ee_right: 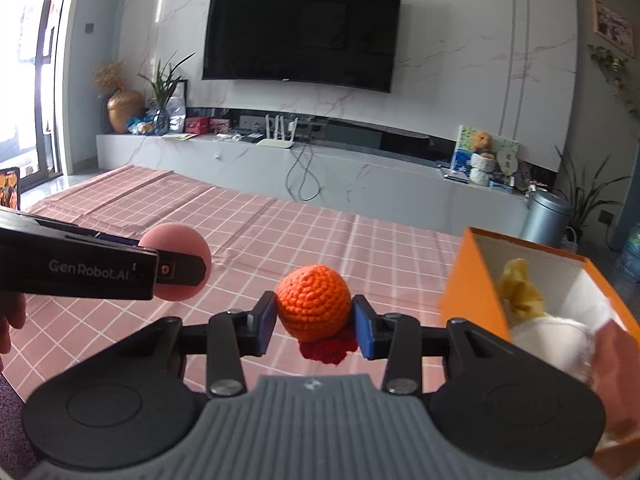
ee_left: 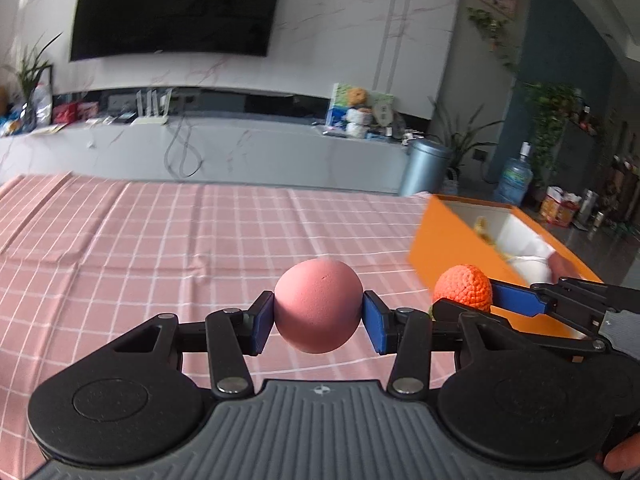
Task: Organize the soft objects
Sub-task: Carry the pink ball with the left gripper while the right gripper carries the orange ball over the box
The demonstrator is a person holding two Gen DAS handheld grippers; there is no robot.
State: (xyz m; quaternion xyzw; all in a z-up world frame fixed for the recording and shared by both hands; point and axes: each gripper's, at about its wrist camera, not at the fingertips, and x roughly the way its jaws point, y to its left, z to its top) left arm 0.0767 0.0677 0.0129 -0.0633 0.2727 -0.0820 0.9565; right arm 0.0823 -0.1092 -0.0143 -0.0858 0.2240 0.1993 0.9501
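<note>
My left gripper (ee_left: 318, 320) is shut on a smooth pink foam ball (ee_left: 318, 306), held above the pink checked cloth (ee_left: 140, 248). My right gripper (ee_right: 314, 320) is shut on an orange crocheted ball (ee_right: 314, 302) with a dark red knitted piece (ee_right: 328, 350) hanging under it. In the left wrist view the orange ball (ee_left: 464, 286) and the right gripper (ee_left: 466, 298) sit just right of my left one. In the right wrist view the pink ball (ee_right: 176, 266) and the left gripper (ee_right: 176, 266) appear at the left. An orange box (ee_right: 472, 288) stands to the right, holding yellow and white soft items.
The table under the checked cloth ends ahead, before a long grey marble TV bench (ee_right: 360, 172) and a wall-mounted TV (ee_right: 300, 32). A metal bin (ee_left: 426, 166) and a water bottle (ee_left: 516, 178) stand on the floor beyond the box. A hand (ee_right: 10, 316) shows at the left edge.
</note>
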